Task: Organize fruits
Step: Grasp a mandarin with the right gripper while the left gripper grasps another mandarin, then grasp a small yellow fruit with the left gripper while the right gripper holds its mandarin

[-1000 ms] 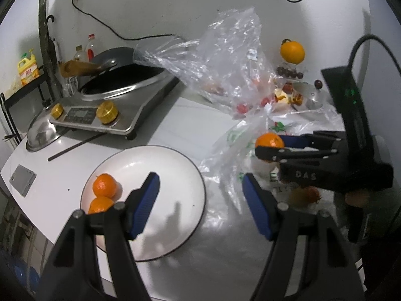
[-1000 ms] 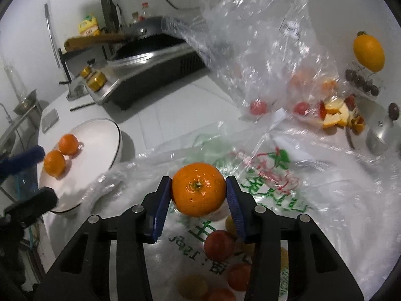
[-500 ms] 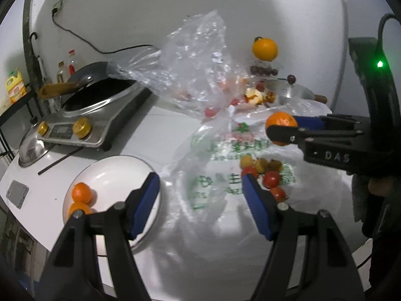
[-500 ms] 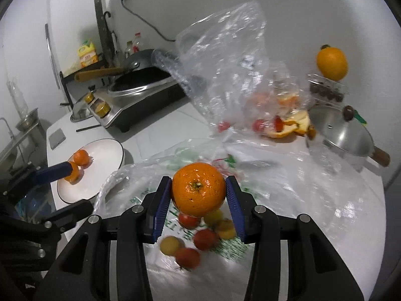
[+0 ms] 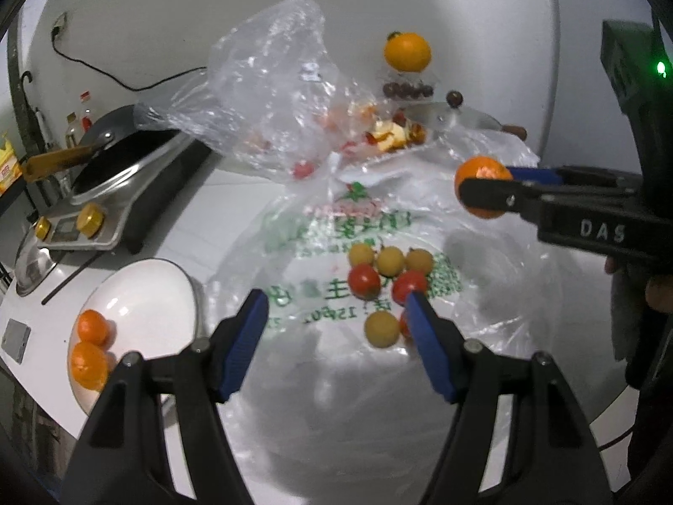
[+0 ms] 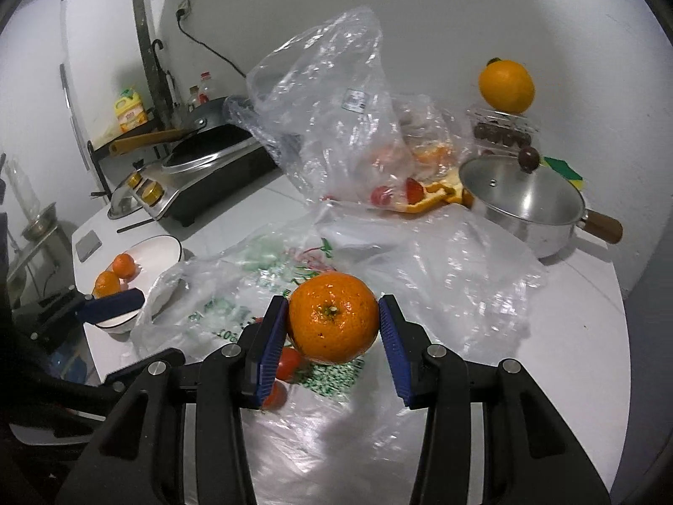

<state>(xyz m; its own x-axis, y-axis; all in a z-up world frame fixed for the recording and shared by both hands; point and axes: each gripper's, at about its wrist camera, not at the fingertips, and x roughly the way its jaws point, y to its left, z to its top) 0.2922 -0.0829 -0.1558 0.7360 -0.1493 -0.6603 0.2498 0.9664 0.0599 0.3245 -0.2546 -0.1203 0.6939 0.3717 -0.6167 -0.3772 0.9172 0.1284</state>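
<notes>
Fruits stood partly sorted: two small oranges (image 5: 90,345) lay near the left edge of the white plate (image 5: 160,290), itself by the left edge of the counter (image 5: 235,193). Compared with a second earlier, sat much farther left in the left wrist view, with the printed plastic bag (image 5: 336,227) at mid-counter now in full view, a cluster of red and yellow tomatoes (image 5: 387,277) on it. Left gripper (image 5: 336,315) hung half open and empty above that bag. Right gripper (image 6: 334,328) gripped a mandarin (image 6: 332,322) snugly between both blue pads, raised higher off the bag than before. Judged as carriage toward the plate, placing not yet done.
</notes>
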